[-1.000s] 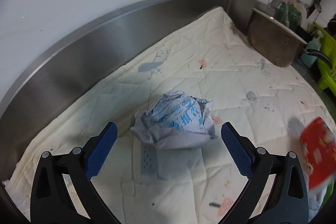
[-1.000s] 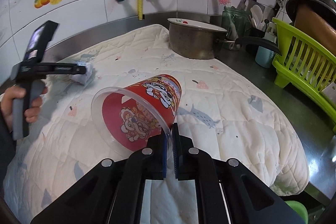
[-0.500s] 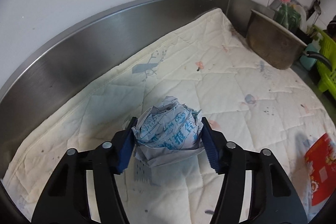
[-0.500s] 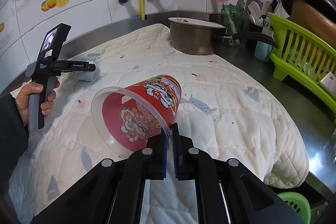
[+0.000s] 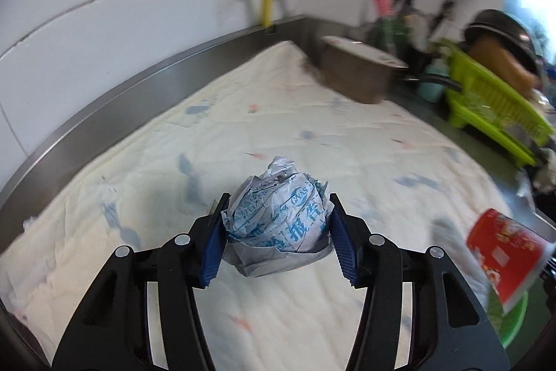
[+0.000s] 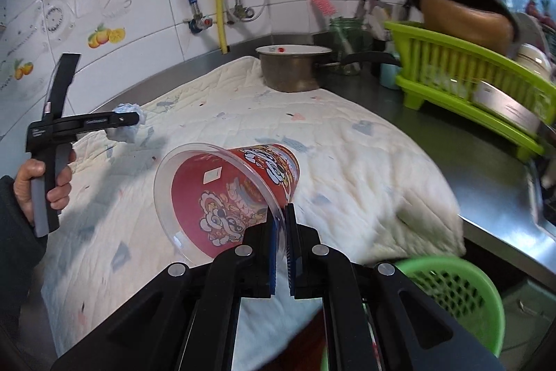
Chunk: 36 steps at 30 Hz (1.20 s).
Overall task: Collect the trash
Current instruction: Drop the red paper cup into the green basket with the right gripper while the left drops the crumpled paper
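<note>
Crumpled ball of white paper with blue print point(image 5: 278, 225), pinched between the blue pads of the left gripper point(image 5: 278, 240), hangs above the quilted white cloth point(image 5: 347, 141); the red printed paper cup point(image 6: 239, 193) is clamped by its clear rim in the right gripper point(image 6: 280, 246), whose jaws are nearly pressed together. Both loads look light and crushable, so I would keep the squeeze gentle and steady, carry each over the green perforated plastic basket point(image 6: 462, 294) below the counter edge, and release only once well inside its rim

Paper wad point(image 5: 278, 225) white w/ blue print, cup point(image 6: 236, 193) red
</note>
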### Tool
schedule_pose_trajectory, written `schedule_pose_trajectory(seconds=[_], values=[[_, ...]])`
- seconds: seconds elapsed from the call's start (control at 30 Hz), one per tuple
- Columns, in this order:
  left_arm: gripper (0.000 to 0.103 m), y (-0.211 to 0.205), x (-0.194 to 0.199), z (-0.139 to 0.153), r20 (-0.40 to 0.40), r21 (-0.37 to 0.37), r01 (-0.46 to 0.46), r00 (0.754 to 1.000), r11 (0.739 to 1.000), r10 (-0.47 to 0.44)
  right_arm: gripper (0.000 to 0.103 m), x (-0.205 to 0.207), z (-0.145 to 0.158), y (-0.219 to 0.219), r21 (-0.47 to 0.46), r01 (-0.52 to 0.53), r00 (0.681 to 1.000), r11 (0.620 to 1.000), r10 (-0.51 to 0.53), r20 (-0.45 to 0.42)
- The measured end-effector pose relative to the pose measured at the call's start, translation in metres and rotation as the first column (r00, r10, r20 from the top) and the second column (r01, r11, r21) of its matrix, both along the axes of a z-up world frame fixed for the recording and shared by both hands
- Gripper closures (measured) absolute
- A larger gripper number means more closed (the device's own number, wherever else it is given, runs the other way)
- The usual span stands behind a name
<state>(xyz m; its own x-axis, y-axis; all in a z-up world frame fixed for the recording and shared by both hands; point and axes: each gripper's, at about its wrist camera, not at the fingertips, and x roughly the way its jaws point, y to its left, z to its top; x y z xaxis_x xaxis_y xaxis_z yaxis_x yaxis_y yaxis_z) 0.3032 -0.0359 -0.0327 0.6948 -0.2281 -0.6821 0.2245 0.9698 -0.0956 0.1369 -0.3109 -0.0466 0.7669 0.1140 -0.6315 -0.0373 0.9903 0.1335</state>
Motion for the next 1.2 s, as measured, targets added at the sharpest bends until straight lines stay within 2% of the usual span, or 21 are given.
schedule_pose_trajectory(seconds=[0.07,0.2,0.37,0.53,0.8,0.87,0.9,1.0,1.17,1.2], values=[[0.05,-0.015,-0.03,0.01,0.02,-0.025,0.05,0.999,0.998,-0.05,0.098,-0.026,0.002,-0.015,-0.011,0.031,1.0,0.999,-0.031,-0.001],[0.05,-0.047,-0.074,0.02,0.053,-0.03,0.151,0.987,0.988,-0.15,0.098,-0.065,-0.006,-0.047,-0.056,0.099,0.994,0.994,-0.101,-0.038],[0.05,-0.102,-0.122,0.025,0.072,-0.055,0.286,0.957,0.957,-0.282,0.098,-0.099,-0.03,-0.096,-0.117,0.201,0.969,0.973,-0.215,-0.123],[0.05,-0.152,-0.153,0.015,0.045,-0.095,0.386,0.922,0.918,-0.384,0.098,-0.108,-0.057,-0.132,-0.142,0.276,0.939,0.951,-0.298,-0.17],[0.05,-0.208,-0.189,-0.01,-0.007,-0.104,0.472,0.88,0.875,-0.475,0.094,-0.086,-0.09,-0.169,-0.114,0.348,0.902,0.93,-0.366,-0.229],[0.05,-0.218,-0.197,-0.017,-0.02,-0.103,0.492,0.868,0.864,-0.497,0.09,-0.083,-0.094,-0.174,-0.12,0.354,0.898,0.928,-0.373,-0.235],[0.05,-0.222,-0.199,-0.019,-0.025,-0.103,0.498,0.864,0.861,-0.503,0.084,-0.084,-0.095,-0.175,-0.117,0.355,0.897,0.927,-0.373,-0.236],[0.05,-0.235,-0.209,-0.029,-0.047,-0.094,0.528,0.844,0.844,-0.534,0.074,-0.092,-0.092,-0.176,-0.124,0.361,0.898,0.924,-0.381,-0.222],[0.05,-0.26,-0.222,-0.046,-0.092,-0.094,0.564,0.815,0.82,-0.572,0.062,-0.124,-0.076,-0.181,-0.101,0.377,0.904,0.921,-0.39,-0.178],[0.05,-0.264,-0.223,-0.049,-0.099,-0.094,0.569,0.811,0.817,-0.576,0.057,-0.129,-0.073,-0.181,-0.099,0.379,0.904,0.92,-0.391,-0.171]])
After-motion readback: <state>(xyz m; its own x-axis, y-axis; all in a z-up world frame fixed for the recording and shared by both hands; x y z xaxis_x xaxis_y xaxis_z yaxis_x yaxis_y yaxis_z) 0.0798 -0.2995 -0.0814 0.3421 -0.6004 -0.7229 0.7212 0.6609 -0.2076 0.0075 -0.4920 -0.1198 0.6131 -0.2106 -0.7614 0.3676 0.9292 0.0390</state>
